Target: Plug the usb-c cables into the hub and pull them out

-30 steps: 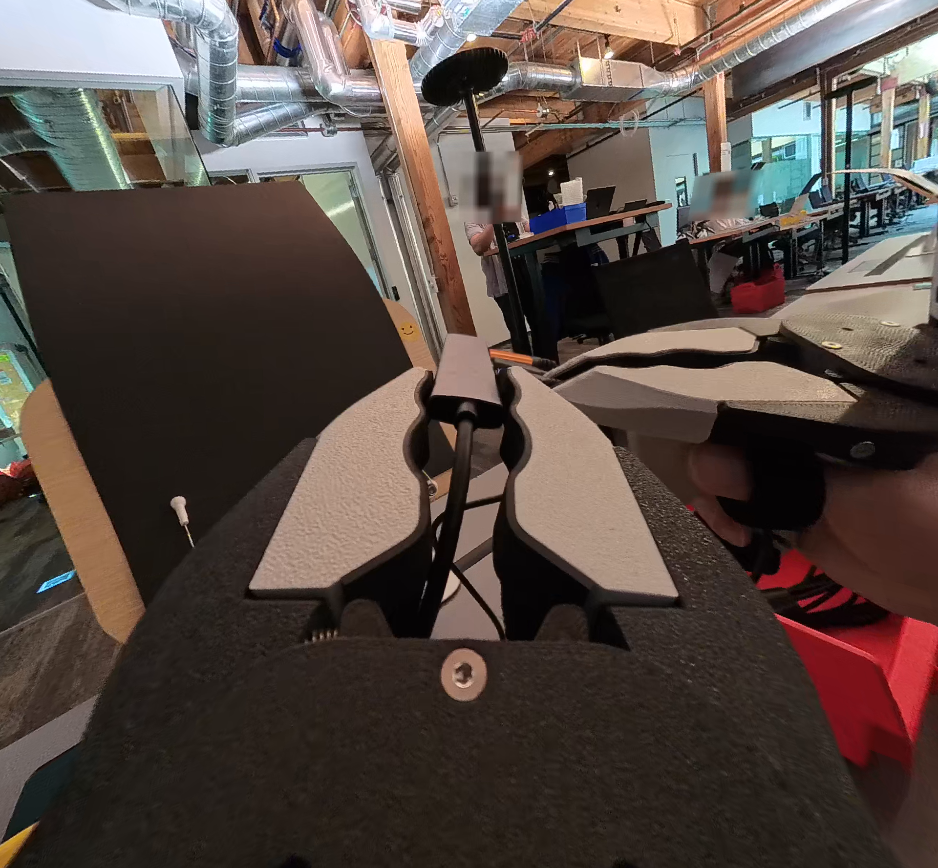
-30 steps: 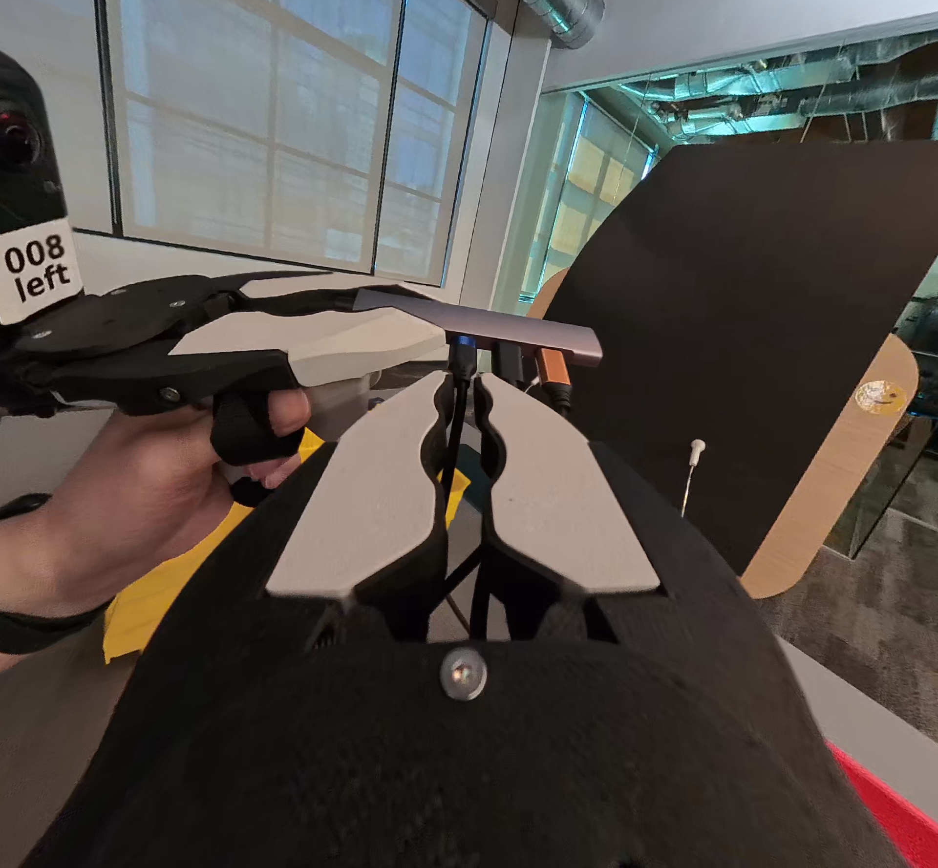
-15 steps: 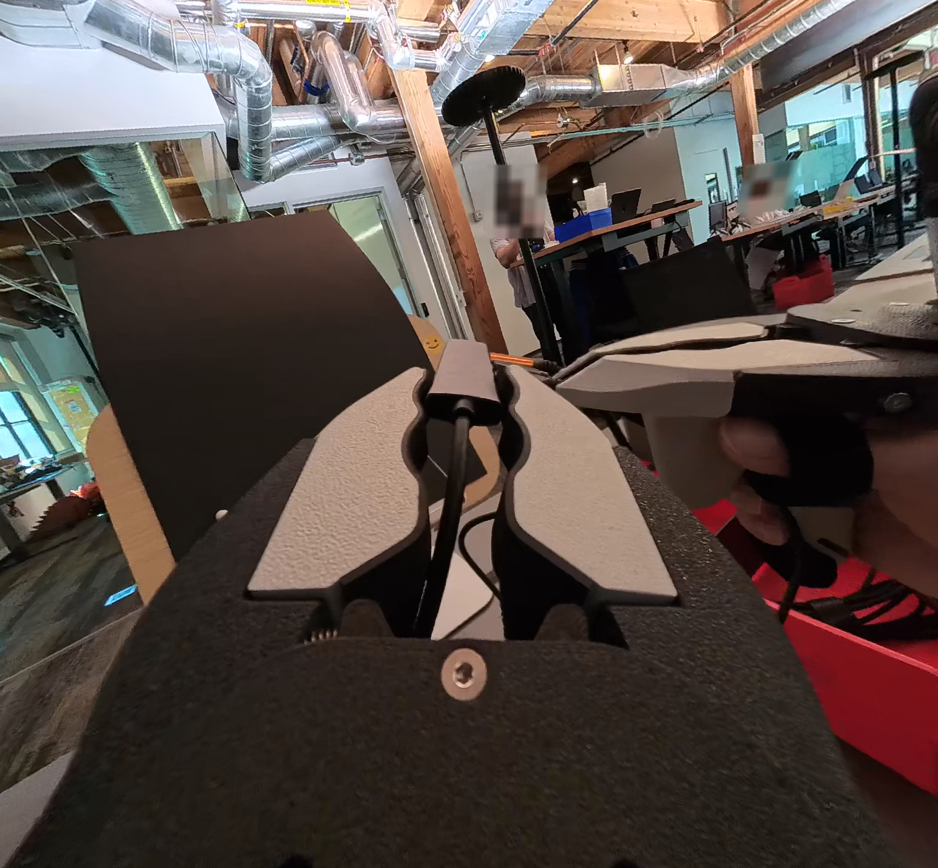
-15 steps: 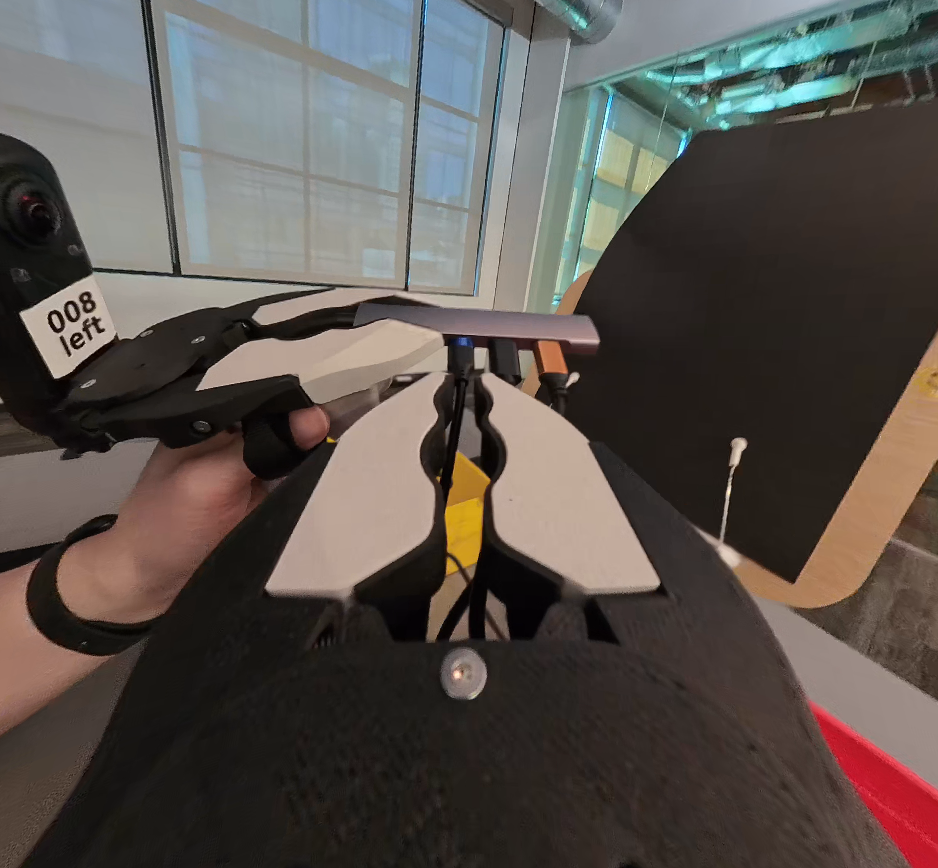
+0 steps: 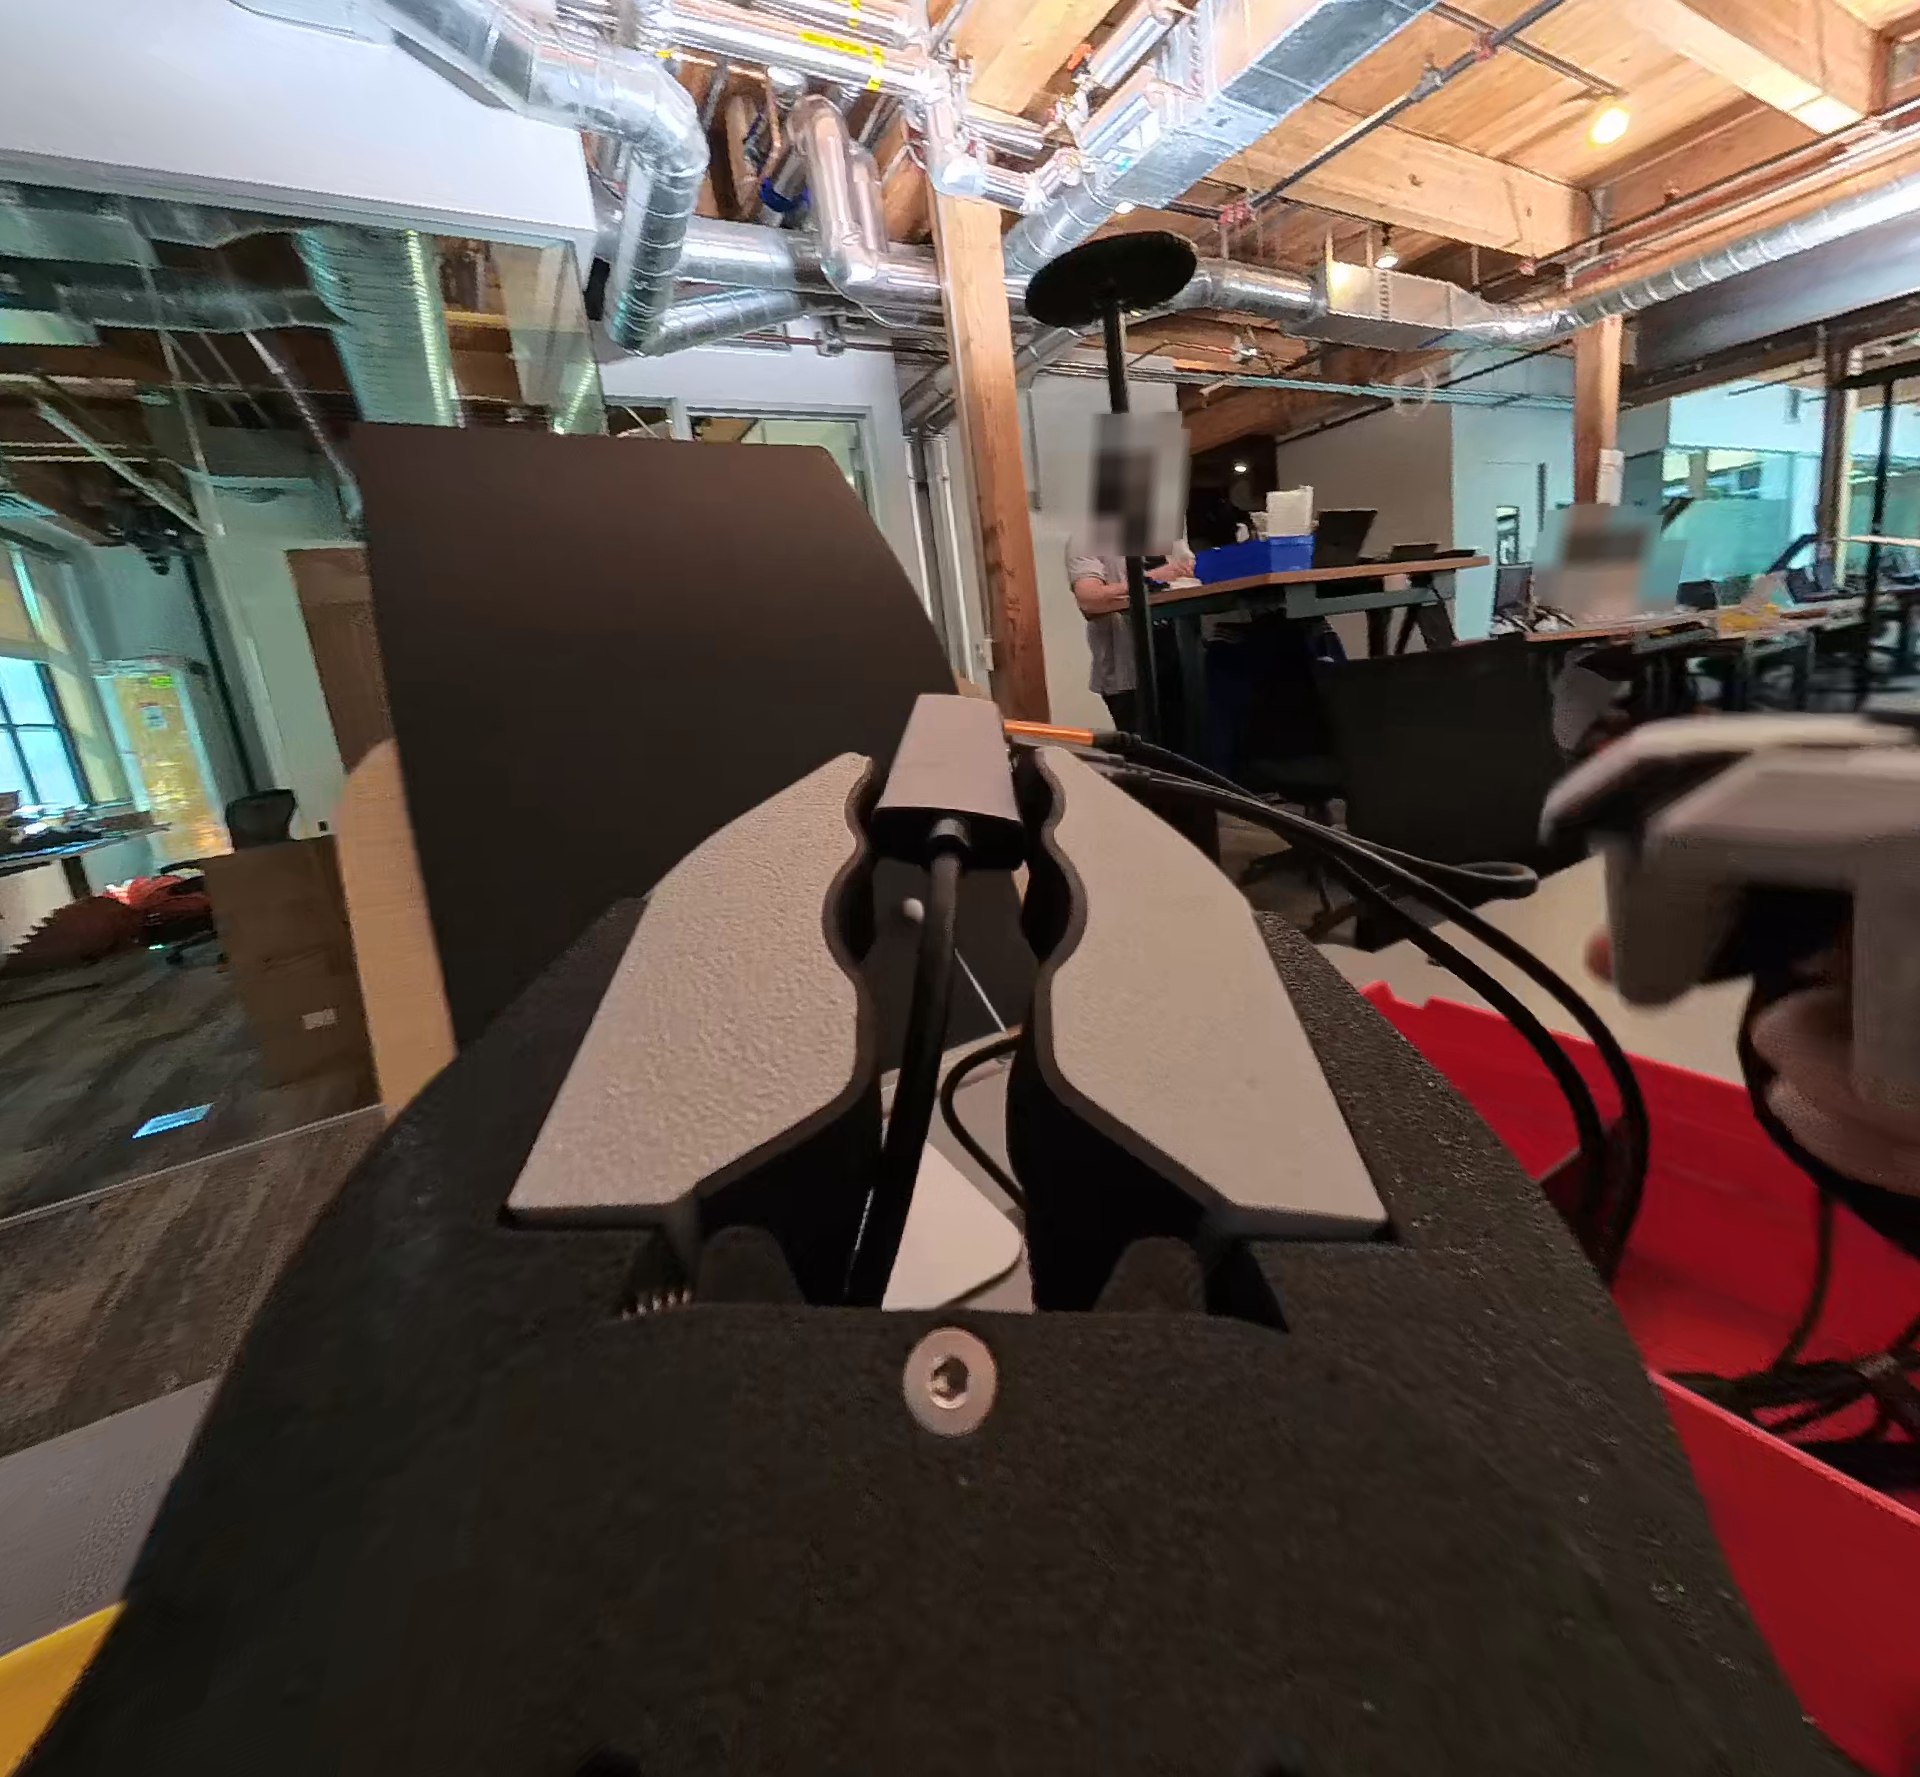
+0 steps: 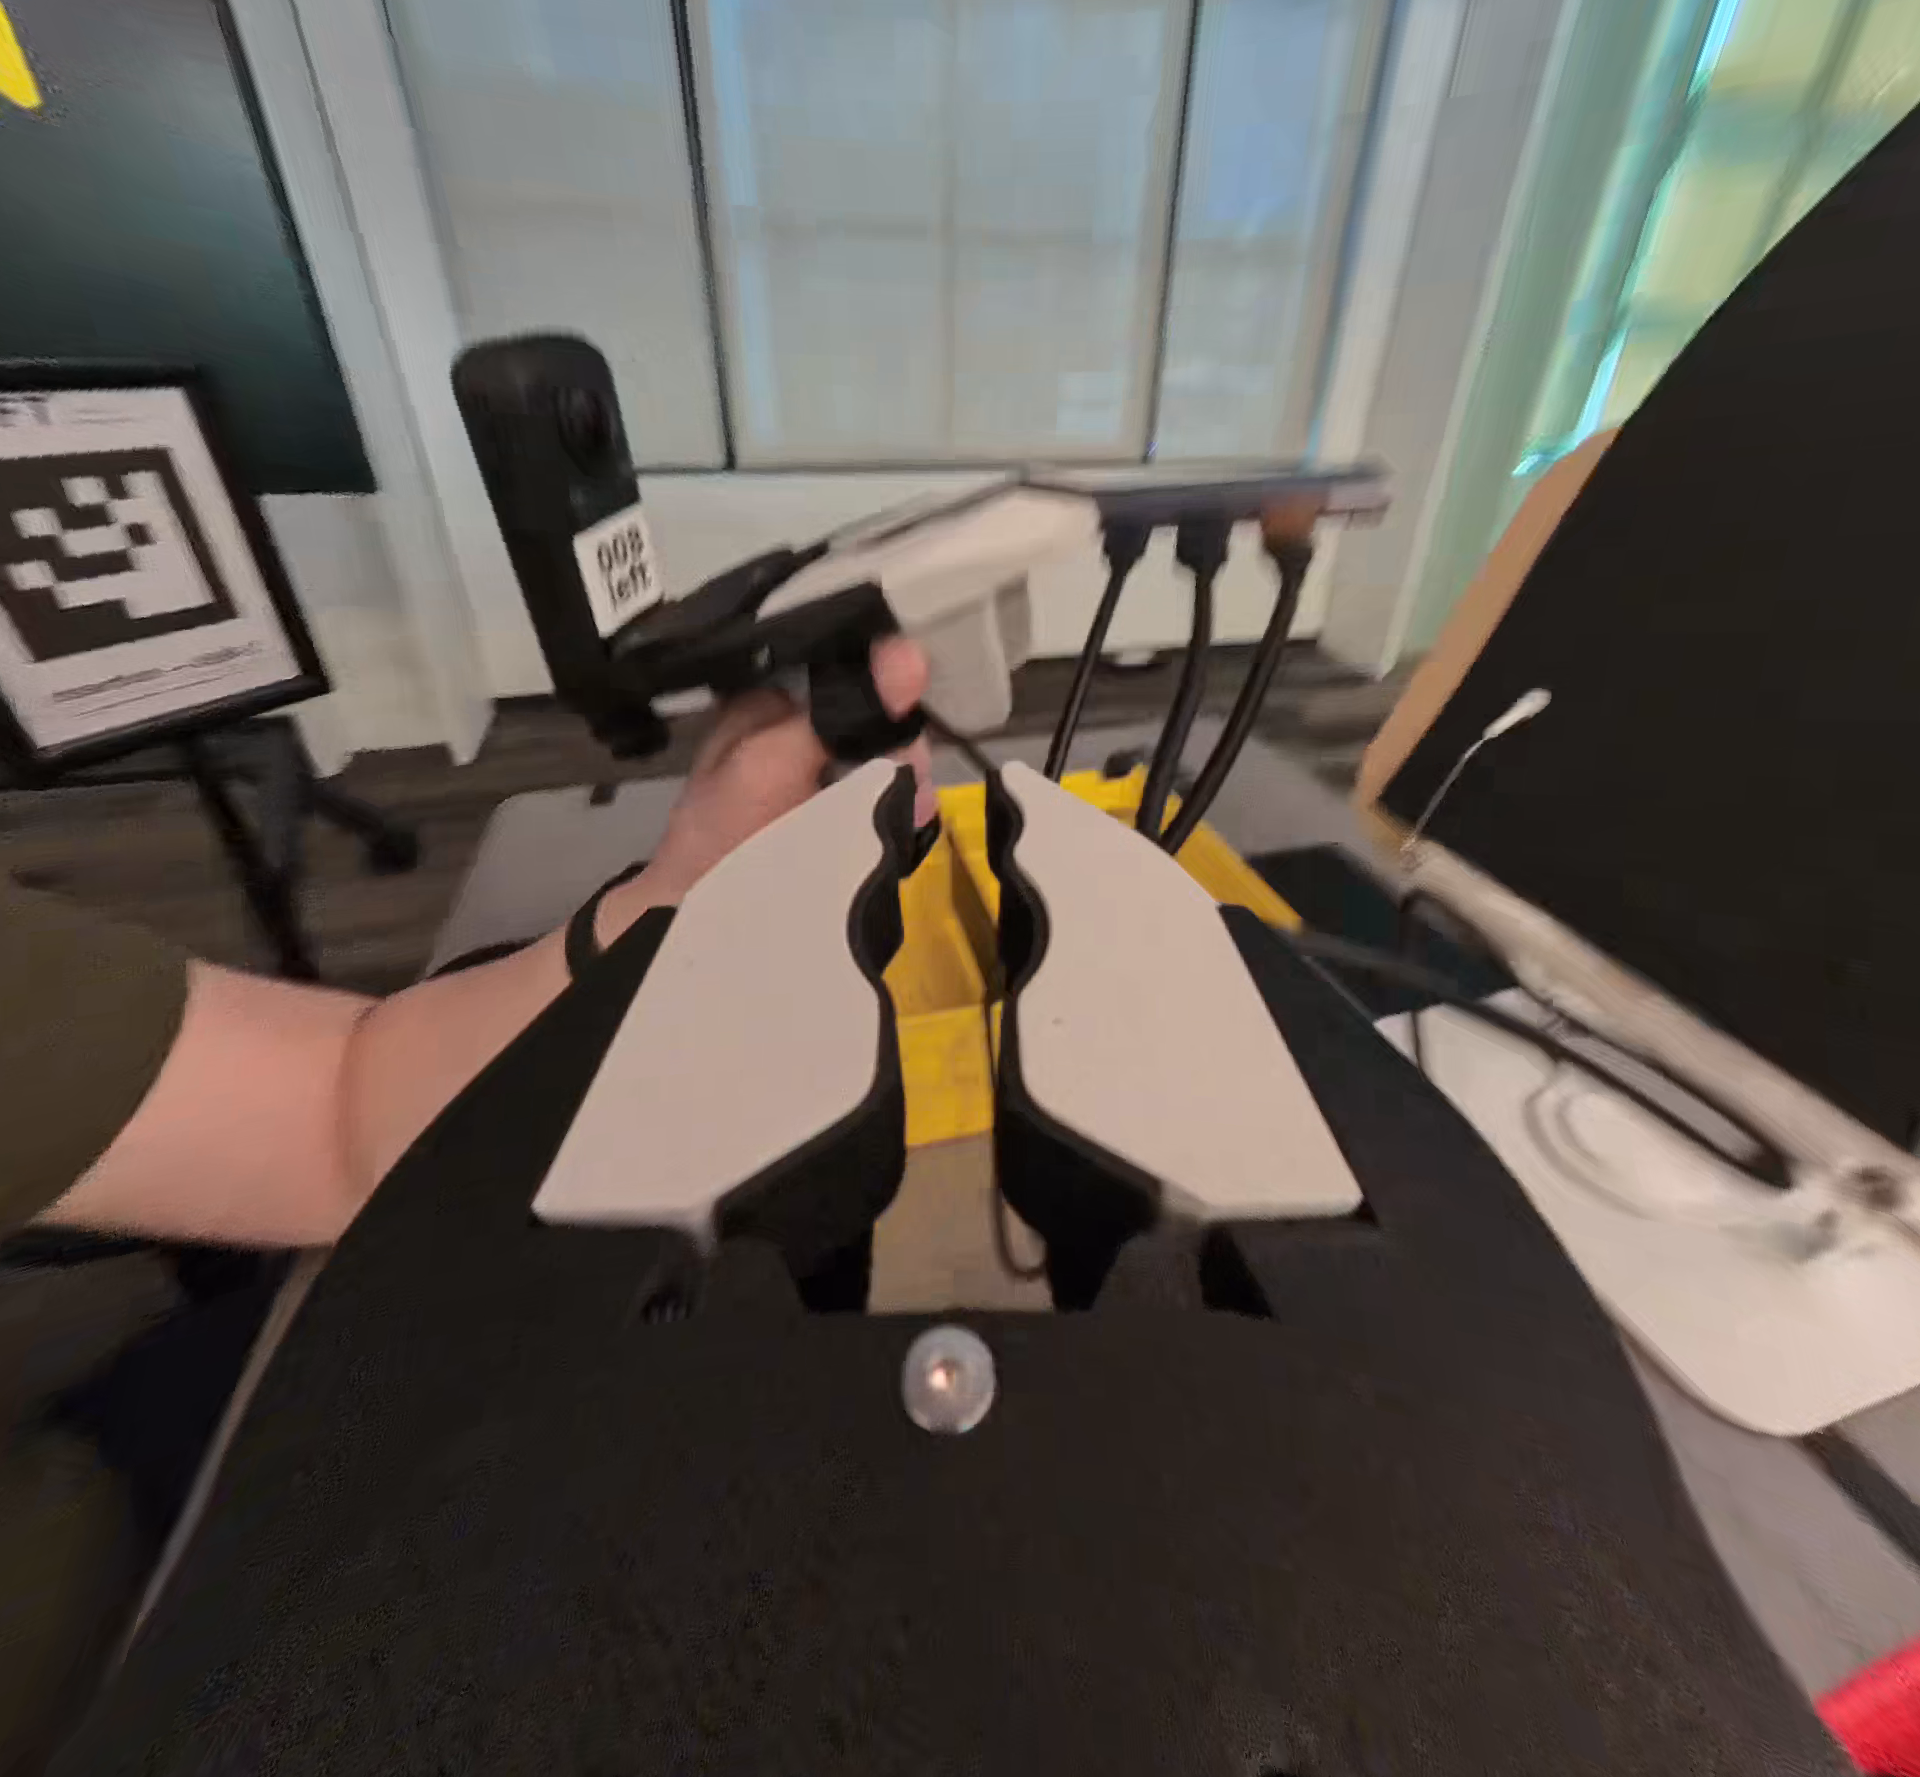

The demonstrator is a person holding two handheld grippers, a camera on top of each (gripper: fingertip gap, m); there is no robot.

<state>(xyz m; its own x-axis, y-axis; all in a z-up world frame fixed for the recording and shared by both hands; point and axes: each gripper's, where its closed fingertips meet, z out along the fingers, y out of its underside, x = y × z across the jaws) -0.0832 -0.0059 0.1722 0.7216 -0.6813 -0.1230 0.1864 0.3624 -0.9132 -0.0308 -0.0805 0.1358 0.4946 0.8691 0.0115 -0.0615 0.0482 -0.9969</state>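
Now with three cables (image 6: 1195,647) seated in the hub (image 5: 948,782), left tool (image 5: 945,818) pinching it, right tool (image 6: 945,792) spread and empty: grip a plug, pull straight.

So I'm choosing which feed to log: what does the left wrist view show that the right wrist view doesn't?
Only the left wrist view shows the red bin and the hub's own cord running back between the left tongs, which are shut on the hub. Only the right wrist view shows all three plugs seated, the yellow bin, and the right tongs open and empty. Both show the hub and cables.
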